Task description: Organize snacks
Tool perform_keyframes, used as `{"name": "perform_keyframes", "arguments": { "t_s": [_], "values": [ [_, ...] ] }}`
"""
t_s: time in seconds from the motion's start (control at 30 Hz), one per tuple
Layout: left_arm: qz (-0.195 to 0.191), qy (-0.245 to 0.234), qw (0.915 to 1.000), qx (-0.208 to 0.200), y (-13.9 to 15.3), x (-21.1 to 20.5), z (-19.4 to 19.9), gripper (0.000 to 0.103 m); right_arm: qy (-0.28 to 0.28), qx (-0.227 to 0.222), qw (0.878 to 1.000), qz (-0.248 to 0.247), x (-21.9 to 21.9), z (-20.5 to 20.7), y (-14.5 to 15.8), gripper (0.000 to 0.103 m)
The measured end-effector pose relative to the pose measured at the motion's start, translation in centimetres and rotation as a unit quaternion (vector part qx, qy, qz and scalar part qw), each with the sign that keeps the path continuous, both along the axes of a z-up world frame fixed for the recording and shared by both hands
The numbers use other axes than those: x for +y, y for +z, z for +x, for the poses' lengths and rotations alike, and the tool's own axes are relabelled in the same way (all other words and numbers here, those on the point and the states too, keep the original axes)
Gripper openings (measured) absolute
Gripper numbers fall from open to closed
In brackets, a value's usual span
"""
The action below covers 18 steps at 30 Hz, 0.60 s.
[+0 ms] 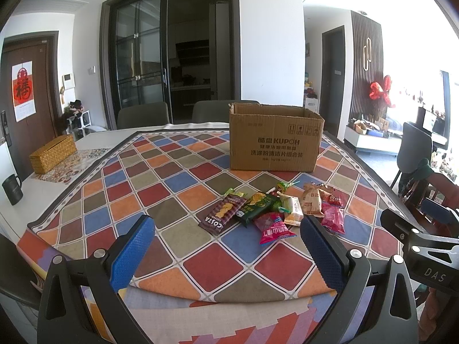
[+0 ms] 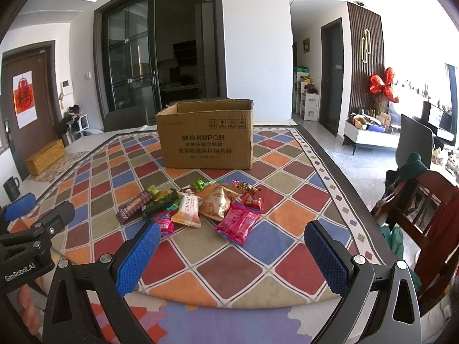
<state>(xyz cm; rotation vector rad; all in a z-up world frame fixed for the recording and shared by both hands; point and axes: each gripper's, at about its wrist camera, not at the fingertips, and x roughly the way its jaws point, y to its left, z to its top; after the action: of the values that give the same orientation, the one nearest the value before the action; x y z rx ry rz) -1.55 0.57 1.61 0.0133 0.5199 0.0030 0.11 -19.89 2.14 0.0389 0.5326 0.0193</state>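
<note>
A: We see the table (image 1: 94,140) first, spread with a cloth (image 1: 178,172) of red, blue, orange and olive diamonds. At its far side stands an open brown cardboard box (image 1: 274,140), flaps up, printed with KUPOH and Chinese lettering.

B: Near of the box we find the snacks in one loose heap on the cloth, well apart from the box. From the left: a dark brown COSTA packet (image 1: 222,213), a green packet (image 1: 258,205) overlapping it, a pale DENMARK-style packet (image 2: 188,209), a tan paper-look packet (image 2: 216,202), and a bright pink packet (image 2: 238,222) nearest on the right.

A: We also note a magenta packet (image 1: 274,229) at the near edge of the heap, a small red one (image 2: 254,200) on the far right, and a green-wrapped sweet (image 2: 200,185) at the far side.

B: Our left gripper (image 1: 226,253) hovers near of the heap, blue pads spread wide, nothing between them. Our right gripper (image 2: 232,258) likewise stands released and empty, just near of the pink packet.

A: Far left on the table, we see a woven box (image 1: 53,153) and a dark mug (image 1: 13,189).
</note>
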Motion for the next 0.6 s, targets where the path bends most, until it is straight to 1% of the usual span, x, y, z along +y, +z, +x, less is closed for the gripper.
{"name": "perform_keyframes", "arguments": {
  "t_s": [0.6],
  "values": [
    [0.001, 0.000, 1.0000, 0.002, -0.06, -0.06, 0.06, 0.103, 0.000, 0.001, 1.000, 0.001, -0.08, 0.09, -0.04, 0.102]
  ]
}}
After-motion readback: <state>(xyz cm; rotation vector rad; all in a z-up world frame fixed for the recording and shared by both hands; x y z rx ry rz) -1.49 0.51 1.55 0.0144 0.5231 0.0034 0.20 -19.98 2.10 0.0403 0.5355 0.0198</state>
